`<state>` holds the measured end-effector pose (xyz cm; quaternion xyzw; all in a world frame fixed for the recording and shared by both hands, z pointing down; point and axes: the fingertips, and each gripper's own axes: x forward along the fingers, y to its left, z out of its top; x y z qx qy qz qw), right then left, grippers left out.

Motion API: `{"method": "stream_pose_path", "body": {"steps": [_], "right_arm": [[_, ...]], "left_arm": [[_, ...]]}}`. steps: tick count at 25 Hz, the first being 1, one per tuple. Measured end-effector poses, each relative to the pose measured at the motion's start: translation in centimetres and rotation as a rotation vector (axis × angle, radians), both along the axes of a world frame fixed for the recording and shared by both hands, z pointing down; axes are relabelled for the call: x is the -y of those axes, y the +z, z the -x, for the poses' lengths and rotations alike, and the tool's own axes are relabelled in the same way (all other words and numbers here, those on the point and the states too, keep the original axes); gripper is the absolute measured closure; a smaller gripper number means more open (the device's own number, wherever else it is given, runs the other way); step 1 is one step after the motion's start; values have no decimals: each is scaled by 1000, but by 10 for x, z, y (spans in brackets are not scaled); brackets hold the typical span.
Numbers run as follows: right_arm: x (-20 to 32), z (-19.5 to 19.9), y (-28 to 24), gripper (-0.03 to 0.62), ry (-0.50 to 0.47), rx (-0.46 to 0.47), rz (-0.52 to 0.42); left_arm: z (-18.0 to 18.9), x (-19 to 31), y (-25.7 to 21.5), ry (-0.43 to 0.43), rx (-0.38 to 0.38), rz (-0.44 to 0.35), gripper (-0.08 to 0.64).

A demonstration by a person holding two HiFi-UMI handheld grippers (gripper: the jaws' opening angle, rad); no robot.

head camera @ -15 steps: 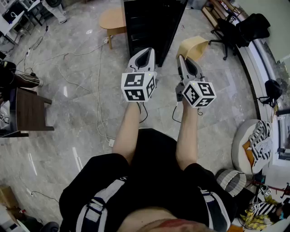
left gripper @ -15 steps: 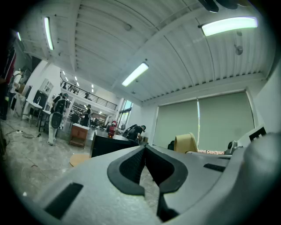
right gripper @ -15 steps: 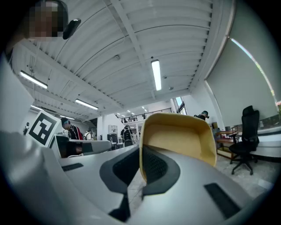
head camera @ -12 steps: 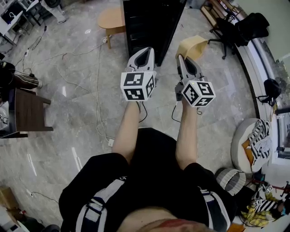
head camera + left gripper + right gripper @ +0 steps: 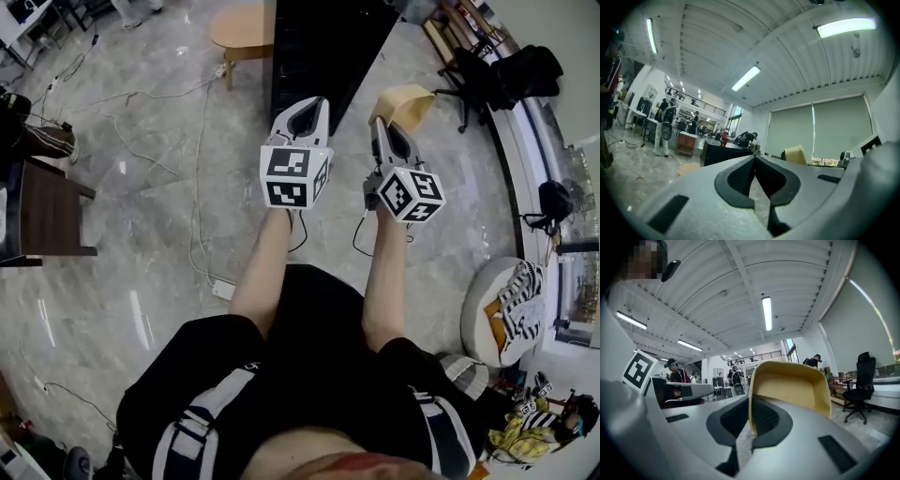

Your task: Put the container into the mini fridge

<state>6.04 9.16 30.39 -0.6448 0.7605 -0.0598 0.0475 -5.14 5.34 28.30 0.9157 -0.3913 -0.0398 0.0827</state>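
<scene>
Matt tan container (image 5: 792, 385), glossy stone floor (image 5: 141, 234)

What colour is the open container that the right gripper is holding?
The open-topped container is pale yellowish tan, clearest in the right gripper view.

The right claw (image 5: 751, 417) pinches one wall of the yellow container (image 5: 792, 387), whose open hollow rises just beyond its tips.

Bright ceiling strip lights (image 5: 747, 78), sheen on floor (image 5: 141, 234), fisheye warp, dark corners
</scene>
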Motion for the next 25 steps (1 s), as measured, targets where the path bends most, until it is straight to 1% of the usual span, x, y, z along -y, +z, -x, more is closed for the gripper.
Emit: {"method": "stream_pose_path", "body": {"steps": [3,5,7,10,15,19,25], "right_arm": [[10,17,8,578,-27,-11,17],[16,25,12,578,-34,-19,23],[21,28,15,578,-28,-14,26],[32,30,13,578,-21,-1,19],[51,30,13,578,-29,-4,6],[71,13,6,578,-26,10,-15],[122,-11,13,578,-27,29,-25]], "left_arm": [[19,13,15,-33,-6,45,554],[34,21,18,-68,-5,58,554],[43,24,12,-87,-2,34,554],[48,30,3,-80,-21,12,554],[48,50,12,-87,-13,33,554],[35,67,1,-84,-14,-5,554],[15,113,8,-117,10,-17,554]]}}
